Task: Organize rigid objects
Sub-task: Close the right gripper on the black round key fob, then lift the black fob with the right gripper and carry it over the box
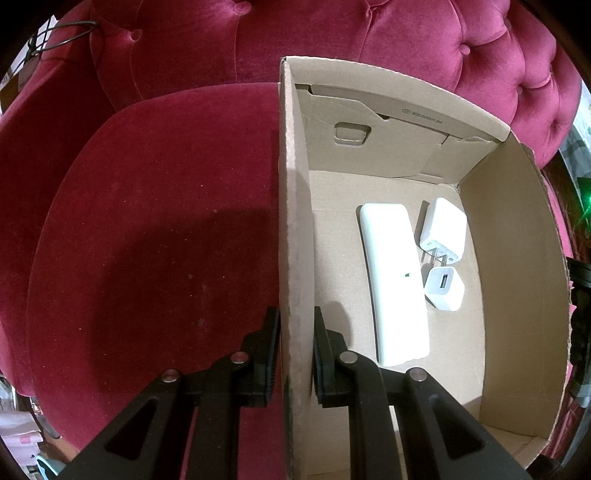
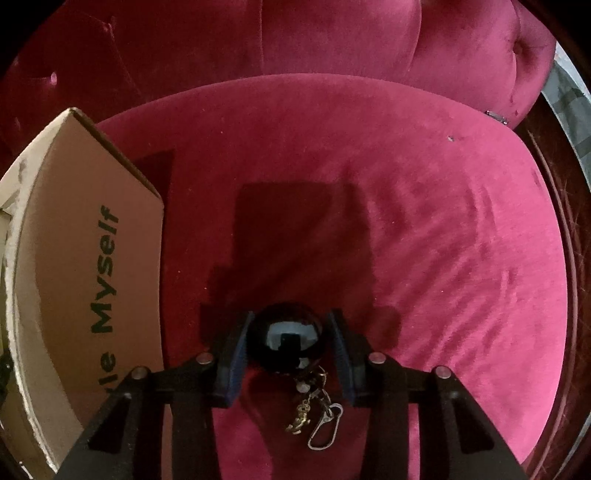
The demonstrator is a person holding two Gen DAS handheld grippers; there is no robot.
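An open cardboard box (image 1: 517, 236) stands on a red velvet seat (image 1: 155, 229). Inside lie a long white remote-like bar (image 1: 393, 280) and two white USB chargers (image 1: 443, 229) (image 1: 445, 288). My left gripper (image 1: 295, 332) is shut on the box's left wall (image 1: 293, 221), one finger outside, one inside. In the right wrist view my right gripper (image 2: 287, 334) is shut on a shiny black ball (image 2: 286, 339) with a metal keychain and clip (image 2: 317, 417) hanging from it, above the seat (image 2: 424, 229). The box's outer wall (image 2: 92, 258) is to its left.
The tufted red backrest (image 1: 332, 33) rises behind the box. A black wire hanger (image 1: 55, 35) shows at the far left. A small metal piece (image 2: 496, 116) lies at the seat's far right edge.
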